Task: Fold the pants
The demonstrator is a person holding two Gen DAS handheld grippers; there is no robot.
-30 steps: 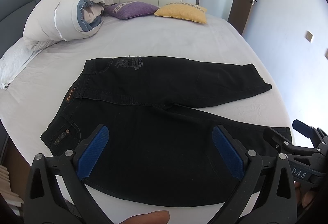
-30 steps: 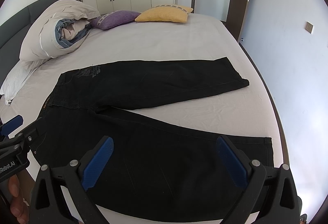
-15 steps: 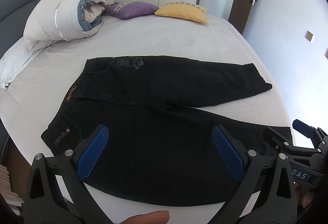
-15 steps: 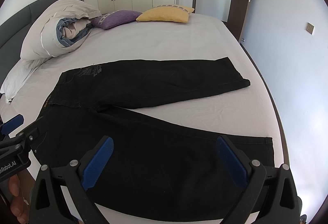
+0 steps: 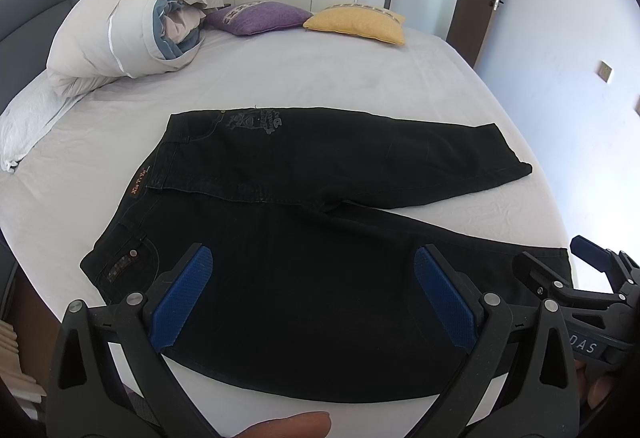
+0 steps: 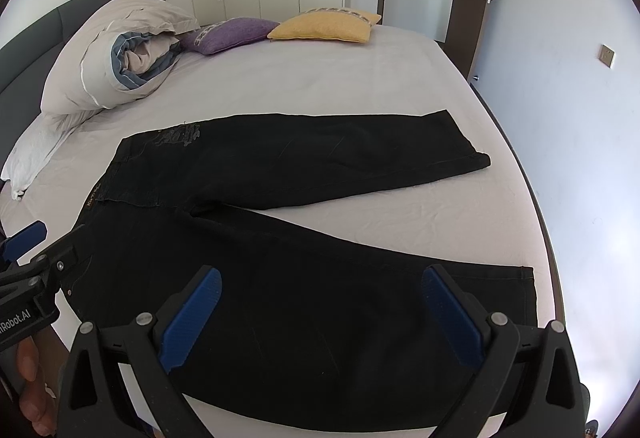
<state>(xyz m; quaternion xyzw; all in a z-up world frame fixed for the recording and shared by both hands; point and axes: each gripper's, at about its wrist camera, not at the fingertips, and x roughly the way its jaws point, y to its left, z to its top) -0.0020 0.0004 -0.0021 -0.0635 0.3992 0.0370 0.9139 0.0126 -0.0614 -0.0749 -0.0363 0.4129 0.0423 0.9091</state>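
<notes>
Pants lay flat on the bed, legs spread apart, waistband toward the duvet. I held left tongs and right tongs wide open, empty. Limp, heavyish denim: I judged hem and waistband best grips.

The bed carries black pants, cushions and bedding.

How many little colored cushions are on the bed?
2. A purple cushion lies at the far side of the bed, beside the rolled-up duvet. A yellow cushion lies right next to it. More could hide behind the duvet.
</notes>
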